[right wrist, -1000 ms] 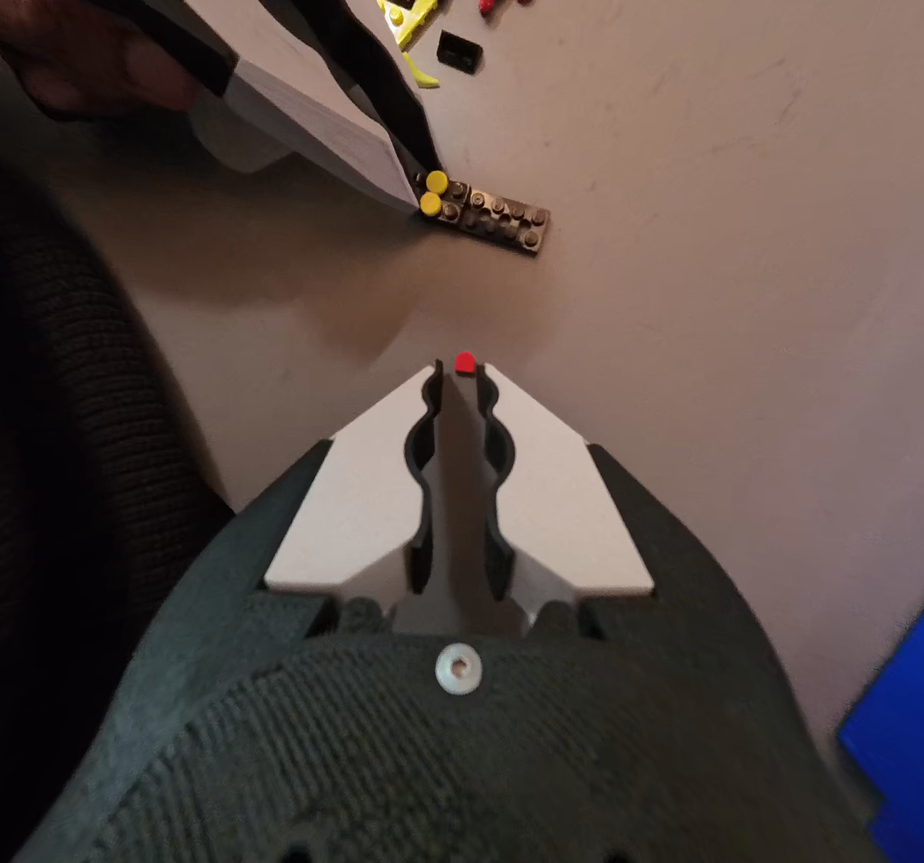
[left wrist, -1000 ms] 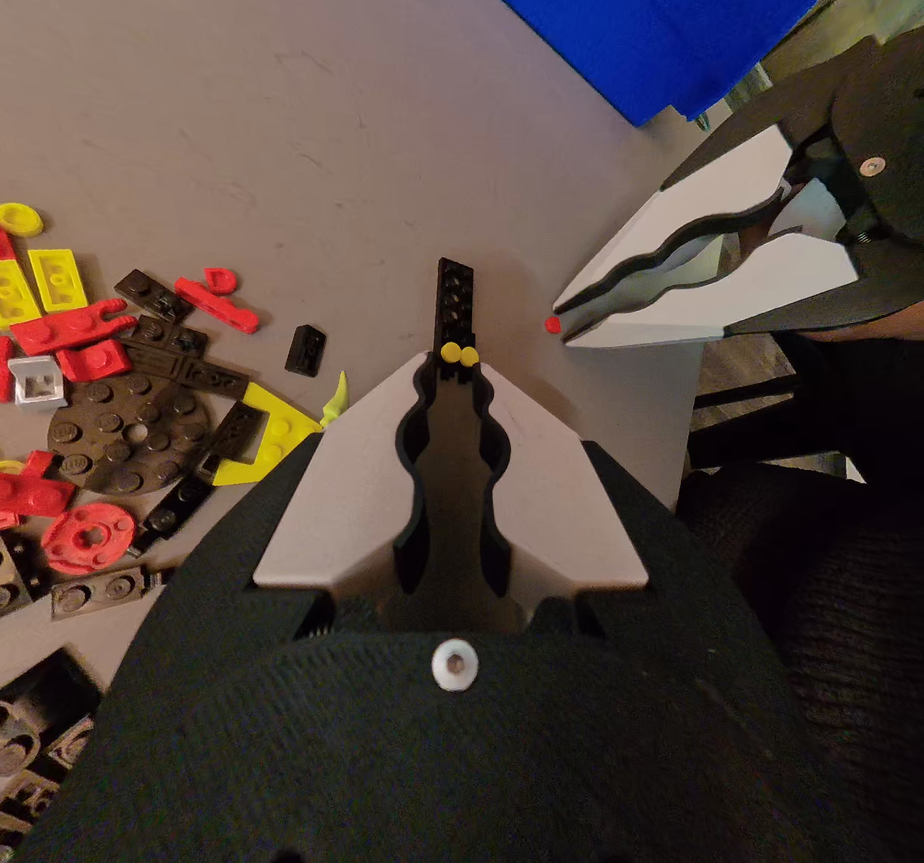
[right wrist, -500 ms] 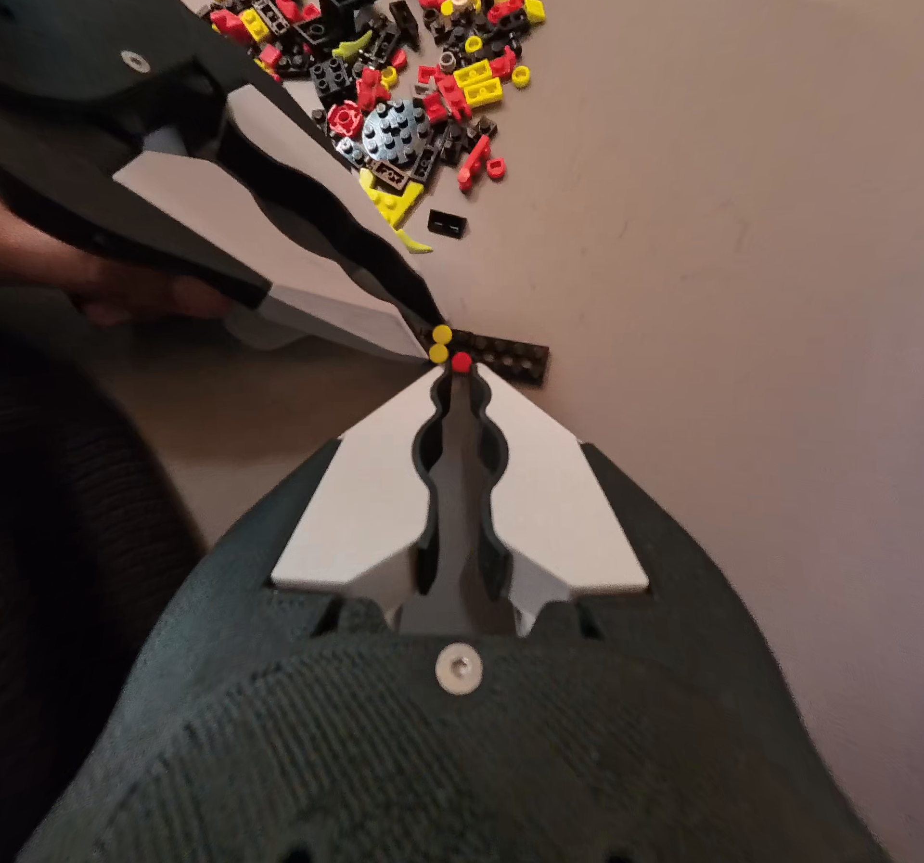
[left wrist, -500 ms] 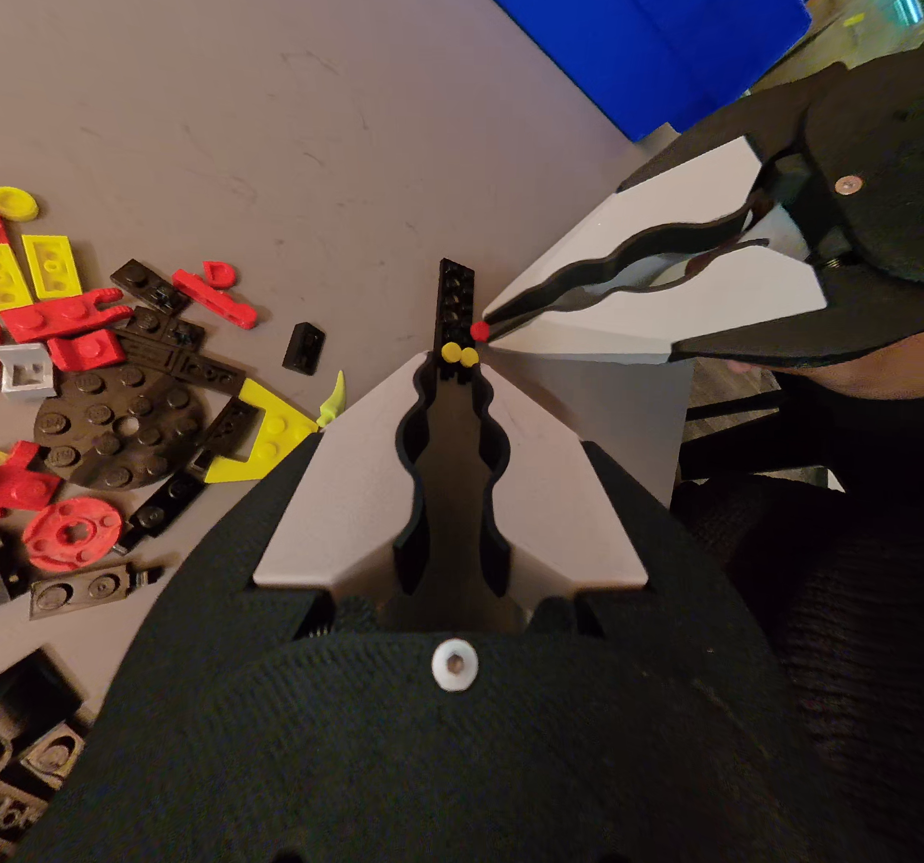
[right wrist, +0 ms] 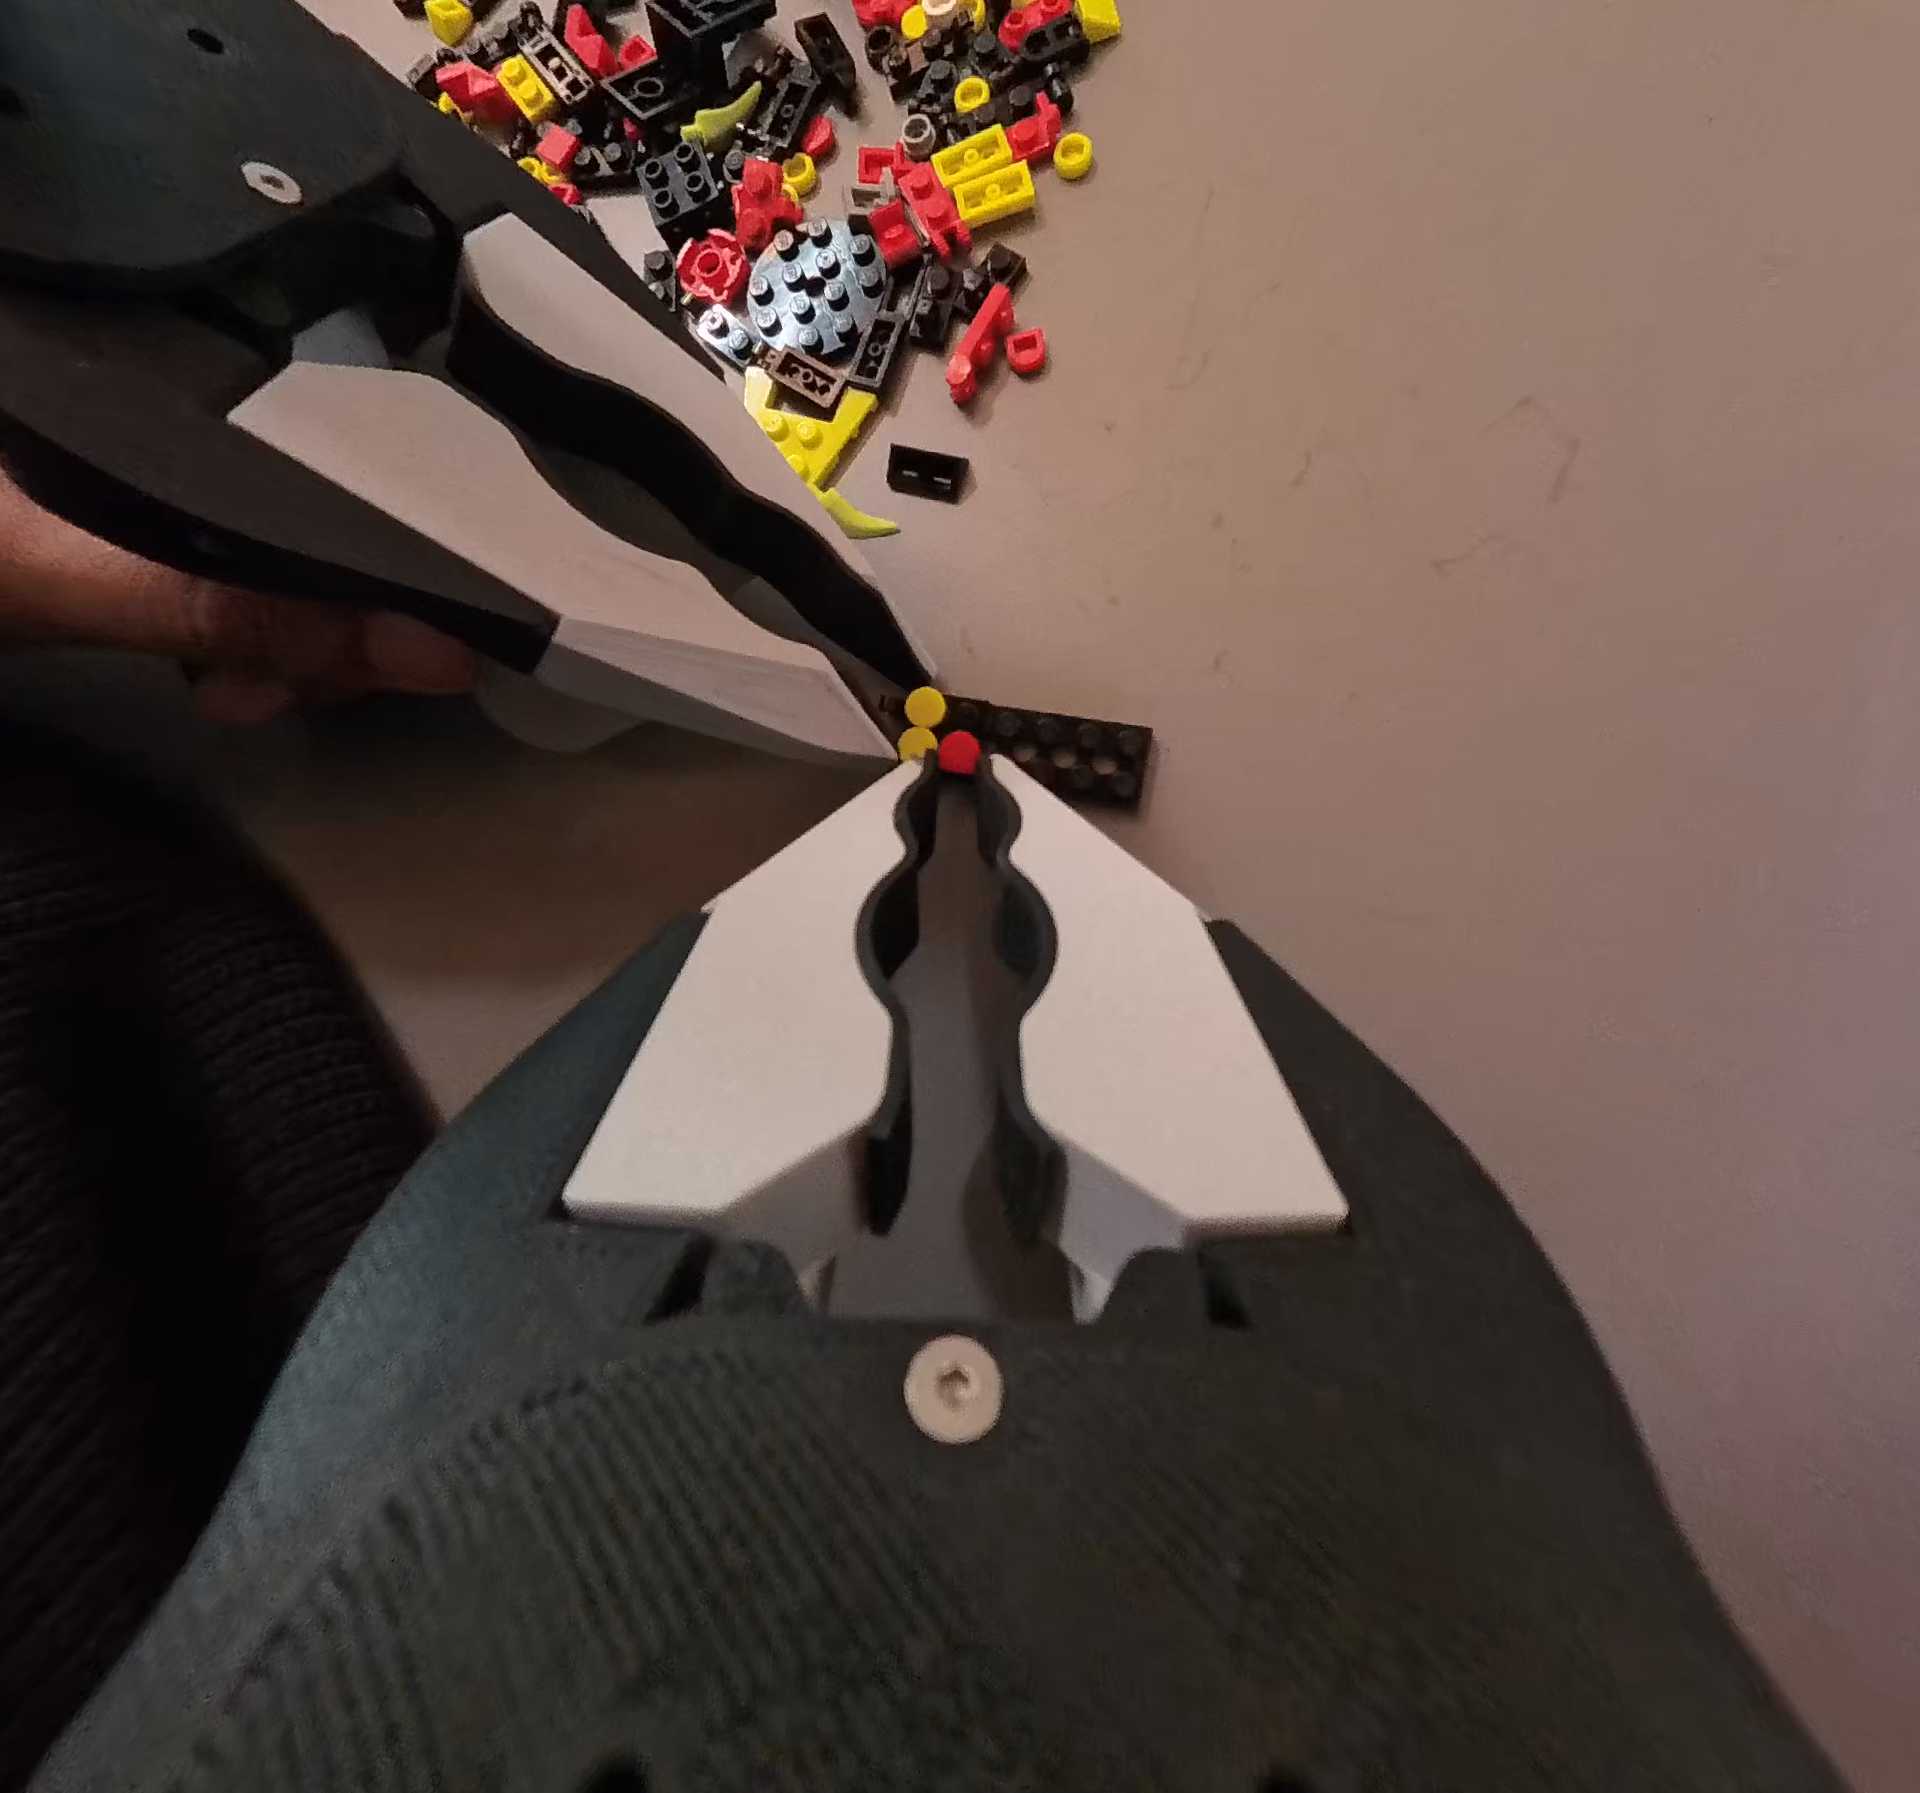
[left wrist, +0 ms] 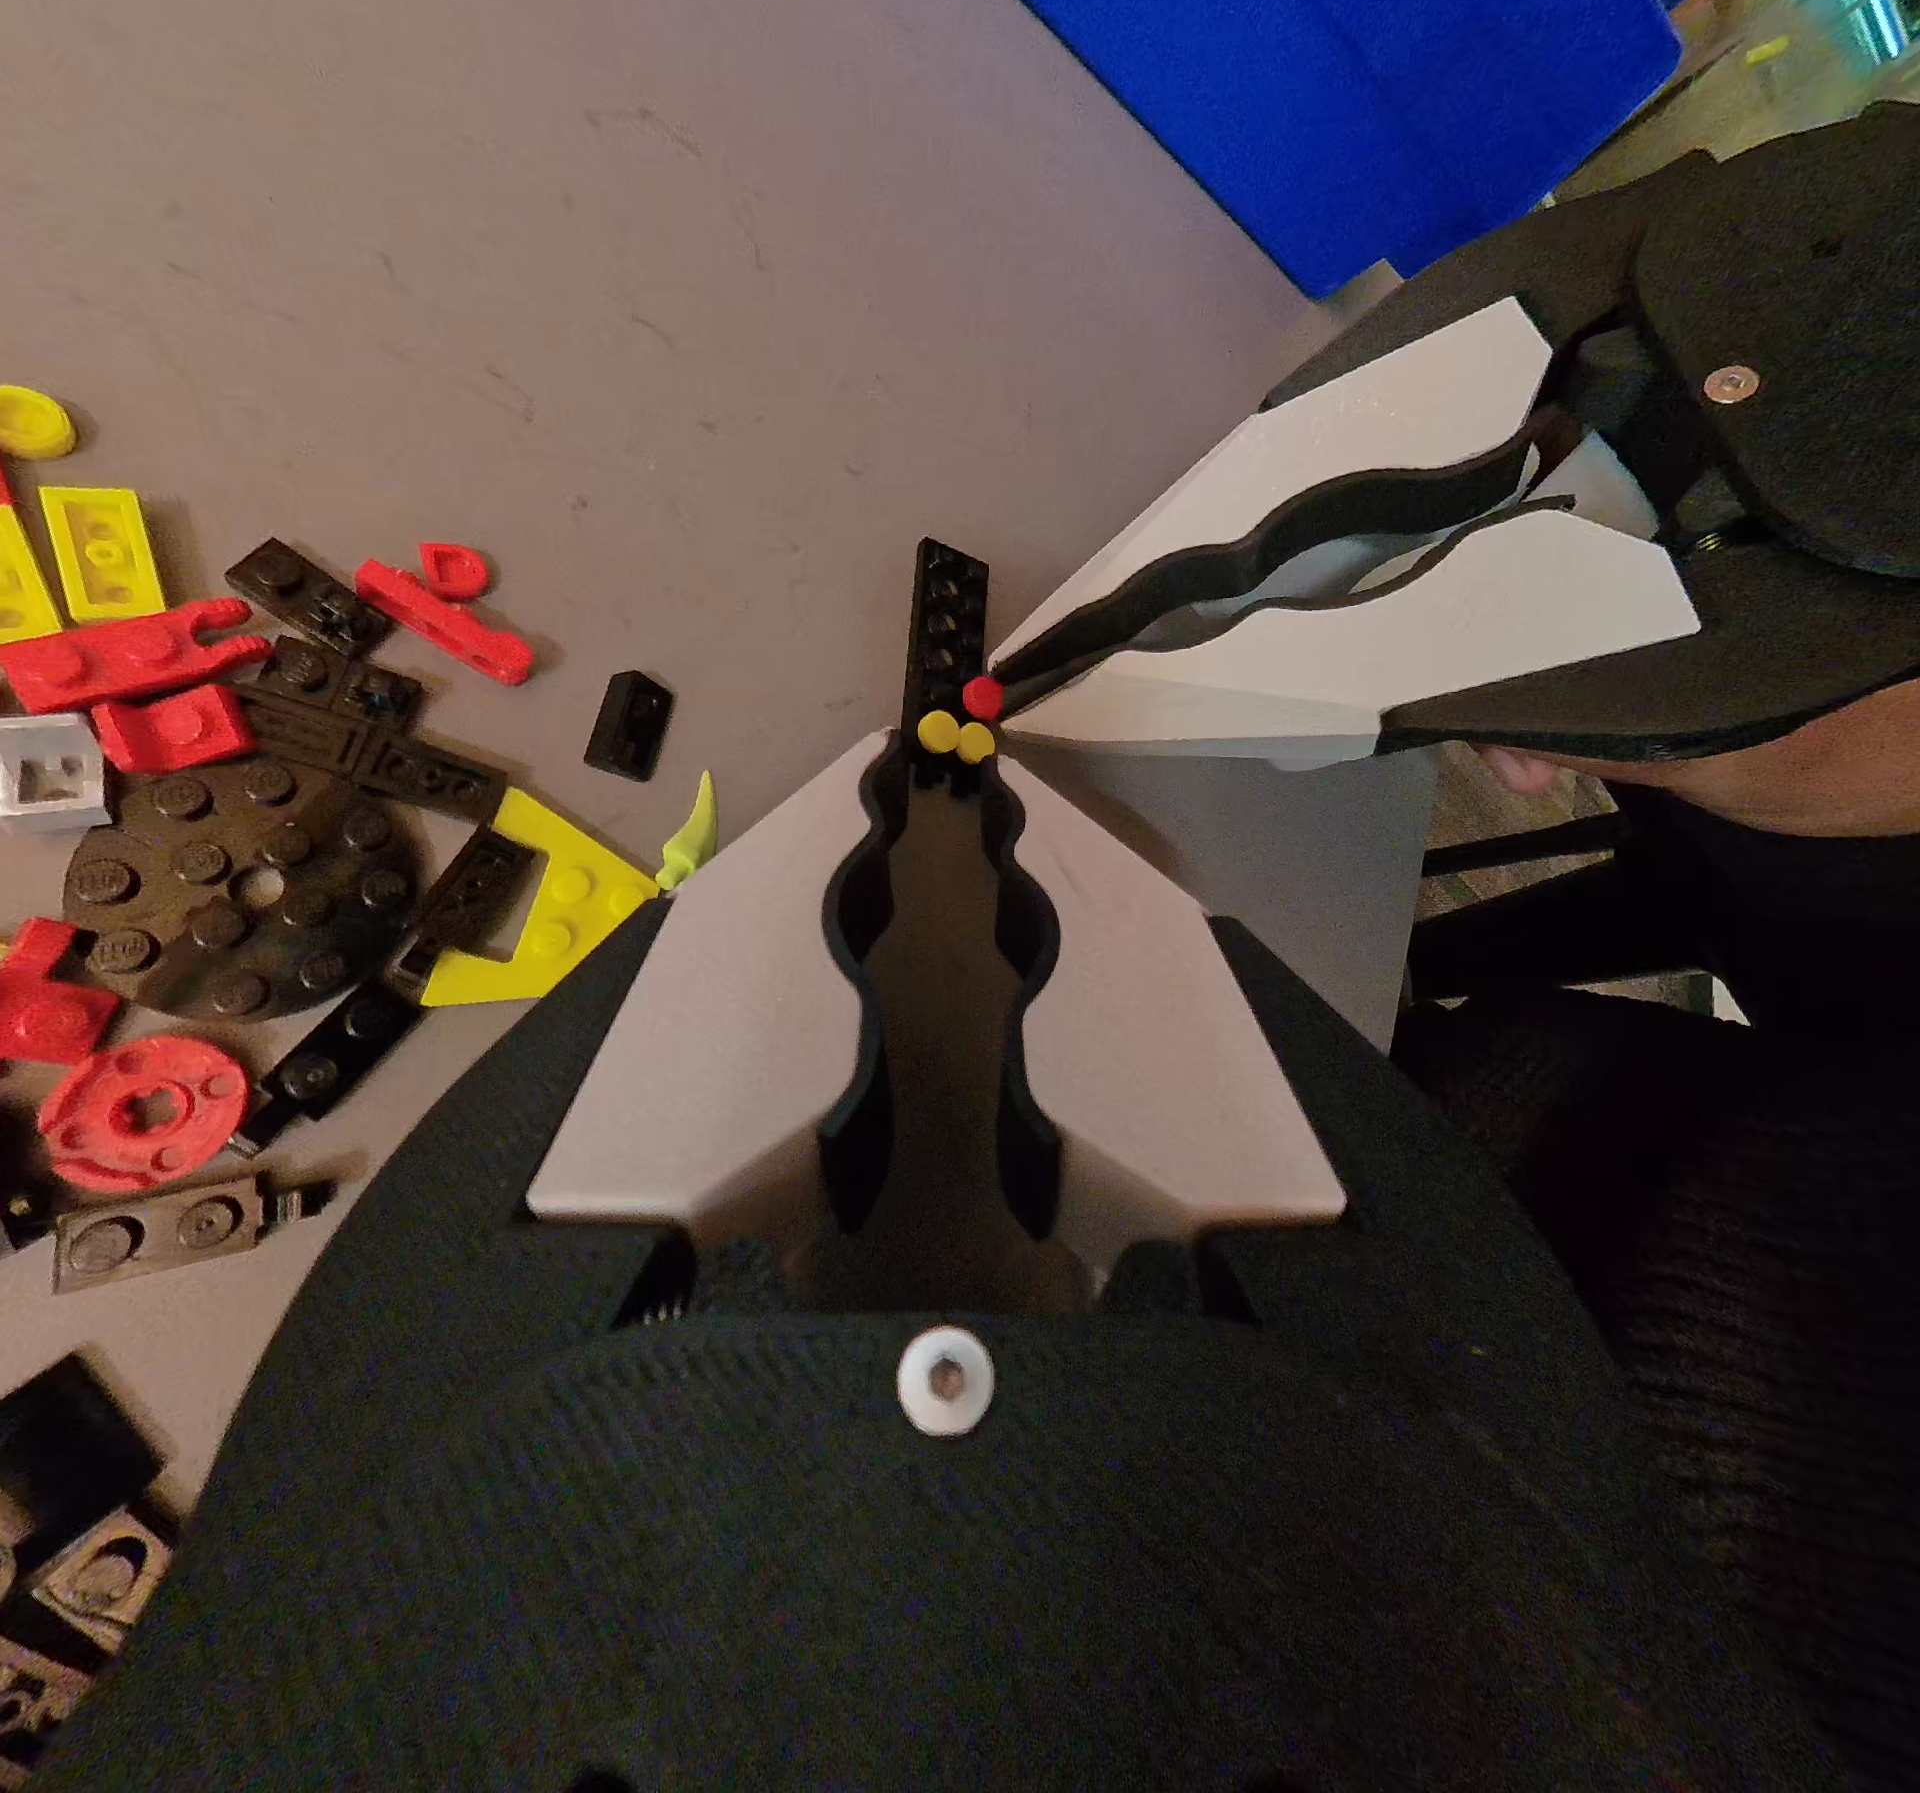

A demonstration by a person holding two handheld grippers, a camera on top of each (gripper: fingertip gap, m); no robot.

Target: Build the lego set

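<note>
A long black studded plate [left wrist: 951, 616] bears two yellow round pieces [left wrist: 938, 731] at its near end. My left gripper [left wrist: 948, 764] is shut on that end of the plate. The plate [right wrist: 1070, 749] and yellow pieces [right wrist: 924, 706] also show in the right wrist view. My right gripper [right wrist: 954, 775] is shut on a small red round piece [right wrist: 958, 751] and holds it against the plate right beside the yellow pieces. In the left wrist view the right gripper [left wrist: 1000, 694] comes in from the right with the red piece [left wrist: 981, 697] at its tips.
A pile of loose red, yellow and black pieces [right wrist: 831, 112] lies on the grey table [left wrist: 520, 185], with a round black plate [left wrist: 234, 886], a yellow wedge [left wrist: 540, 902] and a small black brick [left wrist: 629, 723] nearest. A blue bin [left wrist: 1299, 29] stands at the back right. The table edge [left wrist: 1392, 912] is close on the right. The grippers are tip to tip, or close to it.
My right gripper has carried the red piece from off to the right over to the black plate, beside the yellow pieces. My left gripper has kept its hold on the plate.
</note>
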